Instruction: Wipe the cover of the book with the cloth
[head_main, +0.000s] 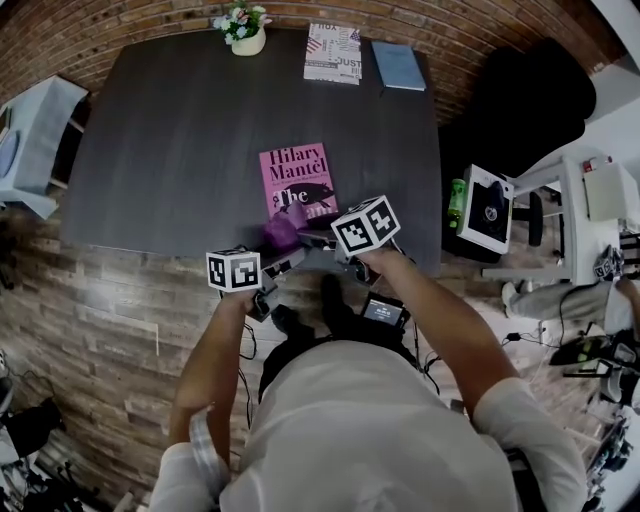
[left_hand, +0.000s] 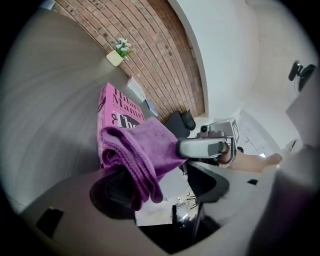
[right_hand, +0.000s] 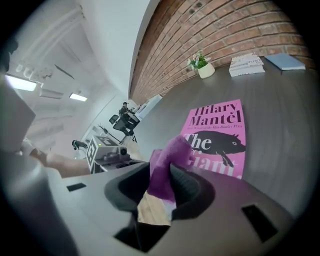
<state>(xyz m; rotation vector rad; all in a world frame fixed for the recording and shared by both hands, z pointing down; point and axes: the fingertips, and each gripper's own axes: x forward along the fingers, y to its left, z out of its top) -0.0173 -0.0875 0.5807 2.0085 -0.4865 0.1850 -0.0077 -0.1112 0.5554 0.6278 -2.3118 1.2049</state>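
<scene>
The cloth (right_hand: 167, 165), a purple microfibre rag, is bunched in the air at the near end of the book, right at the counter's front edge. The right gripper (right_hand: 162, 185) has its fingers clamped on a fold of it, and a tuft sticks up past the pads. The left gripper (left_hand: 162, 187) sits just beside it with its fingers wide apart. The cloth's loose folds drape against one finger, but nothing is pinched there.

It looks soft, limp and very light, so it will sag and fold wherever it is not held. A grip on a thick gathered fold (as the right gripper has now) should keep a pad of fabric under the fingers for wiping.

Just beyond lies the book (head_main: 295, 175), a pink Hilary Mantel paperback, flat and face up on the dark counter (head_main: 180, 150). Its cover looks smooth and the book seems light, so it may slide under a wipe, and the free left fingers could steady an edge. Whether the cloth touches the cover yet I cannot tell.

Along the far edge stand a small flower pot (head_main: 247, 40), a stack of printed papers (head_main: 333, 52) and a blue notebook (head_main: 398, 64).
</scene>
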